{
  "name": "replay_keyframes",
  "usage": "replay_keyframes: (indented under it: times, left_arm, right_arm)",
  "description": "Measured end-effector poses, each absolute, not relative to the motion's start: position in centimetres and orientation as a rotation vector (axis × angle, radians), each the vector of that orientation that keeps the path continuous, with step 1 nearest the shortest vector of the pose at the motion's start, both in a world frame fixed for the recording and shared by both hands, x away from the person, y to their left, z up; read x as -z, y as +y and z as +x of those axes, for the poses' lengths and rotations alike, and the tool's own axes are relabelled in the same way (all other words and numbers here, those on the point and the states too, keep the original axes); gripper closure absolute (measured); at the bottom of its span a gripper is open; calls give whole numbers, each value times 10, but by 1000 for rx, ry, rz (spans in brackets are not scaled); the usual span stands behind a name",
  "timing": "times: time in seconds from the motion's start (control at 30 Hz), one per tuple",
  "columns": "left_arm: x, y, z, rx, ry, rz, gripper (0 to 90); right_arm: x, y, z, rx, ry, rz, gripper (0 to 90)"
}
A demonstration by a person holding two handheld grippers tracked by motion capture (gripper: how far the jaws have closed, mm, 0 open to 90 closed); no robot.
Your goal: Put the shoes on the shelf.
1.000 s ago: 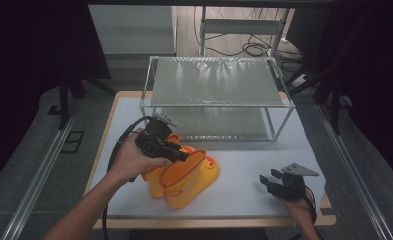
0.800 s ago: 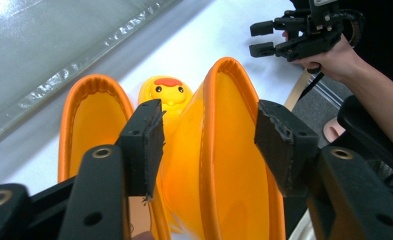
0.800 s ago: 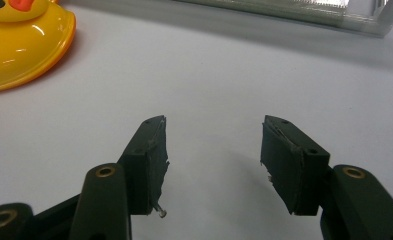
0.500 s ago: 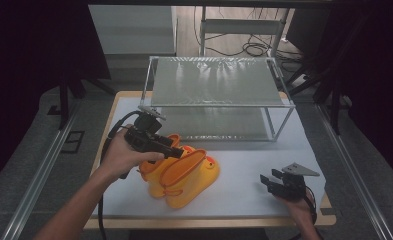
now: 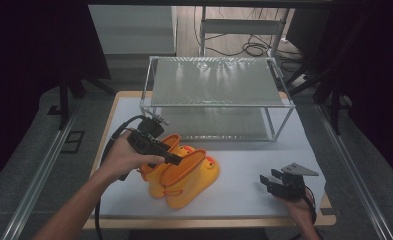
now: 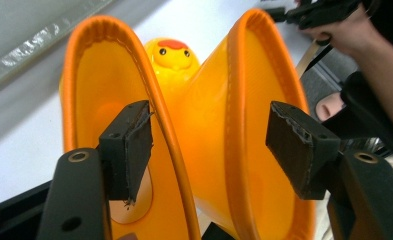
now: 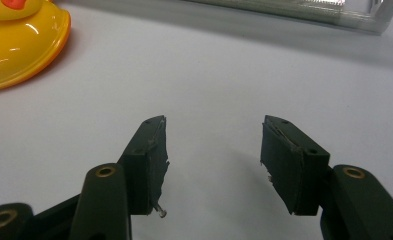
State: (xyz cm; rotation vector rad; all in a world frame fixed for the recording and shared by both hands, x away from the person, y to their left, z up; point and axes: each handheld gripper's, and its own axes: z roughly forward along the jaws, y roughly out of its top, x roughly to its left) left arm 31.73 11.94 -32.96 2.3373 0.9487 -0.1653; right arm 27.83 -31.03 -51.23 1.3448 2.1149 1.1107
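Note:
Two yellow rubber boots (image 5: 184, 175) with orange rims and duck faces lie side by side on the white table (image 5: 244, 160). My left gripper (image 5: 176, 160) is open at their tops. In the left gripper view the left gripper (image 6: 211, 135) straddles the two adjoining boot walls, one jaw inside the left boot (image 6: 94, 90), the other at the mouth of the right boot (image 6: 249, 100). A duck face (image 6: 171, 52) shows between them. My right gripper (image 5: 269, 181) rests open near the front right edge; the right gripper (image 7: 214, 145) holds nothing above bare table.
A metal-framed rack with a glass top (image 5: 216, 82) stands at the back of the table. One boot's toe (image 7: 19, 40) shows at the far left of the right gripper view. Cables lie on the floor (image 5: 254, 47) behind.
My left gripper has drawn back a little to the left along the boot tops, still open. The right gripper has stayed put.

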Motion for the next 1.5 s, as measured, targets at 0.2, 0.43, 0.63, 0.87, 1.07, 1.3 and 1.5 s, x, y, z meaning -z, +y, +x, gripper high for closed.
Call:
replay_keyframes:
  times: [0.2, 0.43, 0.63, 0.87, 1.07, 1.3, 1.5]
  left_arm:
    - [342, 106, 322, 132, 985, 2404, 362]
    - [348, 94, 322, 78, 1020, 2445, 426]
    - [348, 92, 320, 5, 1044, 2453, 678]
    - [349, 93, 319, 6, 1018, 2446, 814]
    - [349, 100, 323, 30, 994, 2412, 820]
    - [341, 102, 330, 82, 964, 2393, 820]
    - [325, 96, 329, 130, 924, 2349, 819]
  right_arm:
    - [512, -310, 278, -1112, 2114, 1346, 436]
    - [513, -311, 279, -1107, 2113, 1352, 436]
    - [512, -310, 279, -1101, 2109, 1356, 436]
    - [513, -312, 279, -1096, 2102, 1378, 436]
    - [512, -315, 280, -1097, 2090, 1390, 438]
    - [511, -315, 280, -1097, 2090, 1392, 438]
    - [511, -319, 280, -1103, 2076, 1404, 439]
